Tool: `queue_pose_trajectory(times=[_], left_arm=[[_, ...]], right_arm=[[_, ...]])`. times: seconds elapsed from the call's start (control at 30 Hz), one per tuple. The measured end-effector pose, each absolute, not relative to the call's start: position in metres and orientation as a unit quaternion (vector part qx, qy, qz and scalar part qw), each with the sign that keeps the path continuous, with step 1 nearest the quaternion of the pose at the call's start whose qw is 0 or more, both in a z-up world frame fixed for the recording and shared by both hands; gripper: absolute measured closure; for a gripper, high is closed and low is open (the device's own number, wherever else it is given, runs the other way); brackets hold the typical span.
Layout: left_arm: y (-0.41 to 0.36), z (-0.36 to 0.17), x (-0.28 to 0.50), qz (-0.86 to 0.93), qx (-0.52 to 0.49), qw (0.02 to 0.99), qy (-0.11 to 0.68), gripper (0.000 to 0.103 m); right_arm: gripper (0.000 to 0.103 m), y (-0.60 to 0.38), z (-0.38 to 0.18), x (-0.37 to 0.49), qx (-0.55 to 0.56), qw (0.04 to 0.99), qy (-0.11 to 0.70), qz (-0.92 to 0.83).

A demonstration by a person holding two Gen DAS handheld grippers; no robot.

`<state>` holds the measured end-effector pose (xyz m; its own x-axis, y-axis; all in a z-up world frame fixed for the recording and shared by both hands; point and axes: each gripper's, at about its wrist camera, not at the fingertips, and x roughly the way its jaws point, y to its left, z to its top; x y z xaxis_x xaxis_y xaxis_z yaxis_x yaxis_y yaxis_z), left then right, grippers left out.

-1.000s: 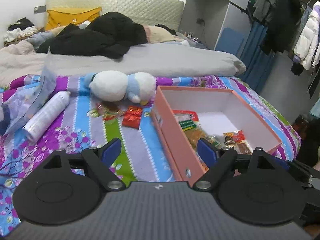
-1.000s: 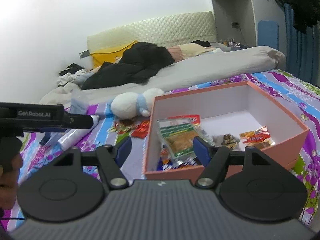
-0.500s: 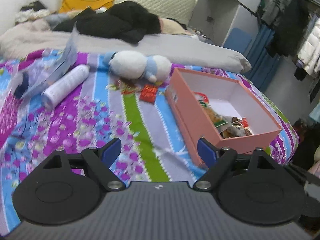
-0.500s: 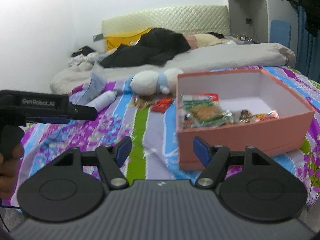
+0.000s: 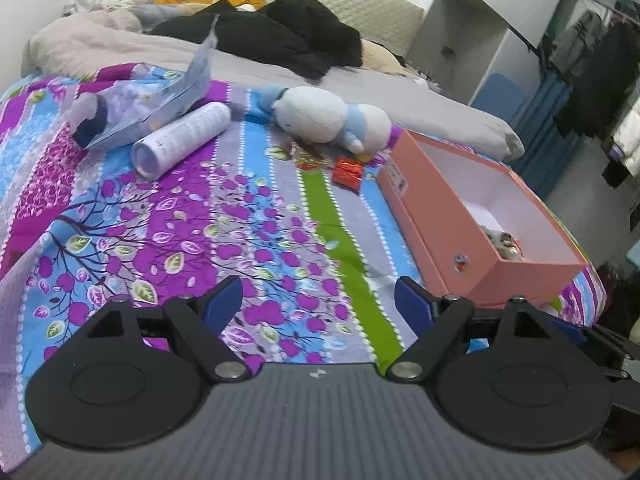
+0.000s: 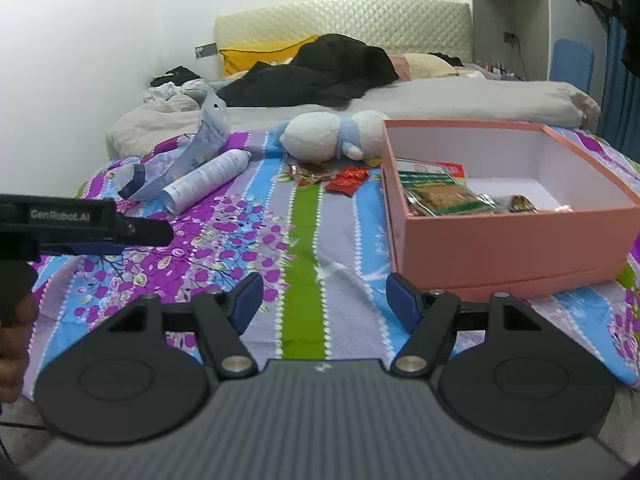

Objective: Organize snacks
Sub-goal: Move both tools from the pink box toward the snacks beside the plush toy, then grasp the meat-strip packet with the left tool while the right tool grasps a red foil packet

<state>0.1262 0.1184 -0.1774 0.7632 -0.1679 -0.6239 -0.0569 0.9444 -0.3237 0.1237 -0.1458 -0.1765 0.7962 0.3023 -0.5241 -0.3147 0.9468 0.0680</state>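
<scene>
A pink box (image 6: pixel 516 236) is set on the patterned bedspread (image 5: pixel 240 232) with its top open, presumably so that snacks can be dropped straight in. Several packets are already lodged inside it: a green-and-white packet (image 6: pixel 438 196) is propped against the near left corner, and smaller wrapped pieces (image 6: pixel 520 203) are seen beside it on the box floor. Two snacks are left outside, on the bedspread just beside the box's far left corner: a red packet (image 5: pixel 347 171) and a crinkled clear wrapper (image 5: pixel 308 156), both lying close against a white and blue plush toy (image 5: pixel 328 118). By the look of it, these are the pieces not yet sorted. Well apart, to the left, a white spray can (image 5: pixel 182 138) and a crumpled plastic bag (image 5: pixel 148 104) are lying together; they appear unrelated to the snacks.

The left hand-held gripper (image 5: pixel 319 302) is held above bare bedspread with its jaws spread wide; nothing is gripped or touched. The right hand-held gripper (image 6: pixel 324 300) is likewise spread, somewhat less widely, and empty, with the box just to its right. The loose snacks are judged to be well beyond both.
</scene>
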Motion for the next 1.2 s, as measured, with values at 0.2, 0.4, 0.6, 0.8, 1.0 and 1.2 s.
queue_pose_trajectory(times=[0.2,0.4,0.6,0.8,1.0,1.2], left_arm=[[0.137,-0.205,0.162,-0.034,-0.183,0.920,0.345,0.017],[0.152,-0.233,0.228,-0.042,-0.205,0.912,0.354,0.017],[0.174,-0.257,0.302,-0.065,-0.257,0.897,0.354,0.017],[0.181,-0.281,0.380,-0.097,-0.295,0.881,0.357,0.018],[0.173,-0.305,0.425,-0.108,-0.292,0.883,0.352,0.021],[0.181,-0.317,0.461,-0.118,-0.330,0.874,0.337,0.030]], right_arm=[[0.034,-0.117,-0.193,0.153,-0.040,0.944,0.280,0.173],[0.034,-0.086,-0.211,0.197,-0.051,0.946,0.268,0.178],[0.034,-0.060,-0.238,0.259,-0.065,0.951,0.256,0.159],[0.038,-0.037,-0.269,0.319,-0.119,0.957,0.235,0.119],[0.047,-0.023,-0.288,0.361,-0.196,0.948,0.236,0.086],[0.048,-0.012,-0.298,0.382,-0.255,0.938,0.222,0.078]])
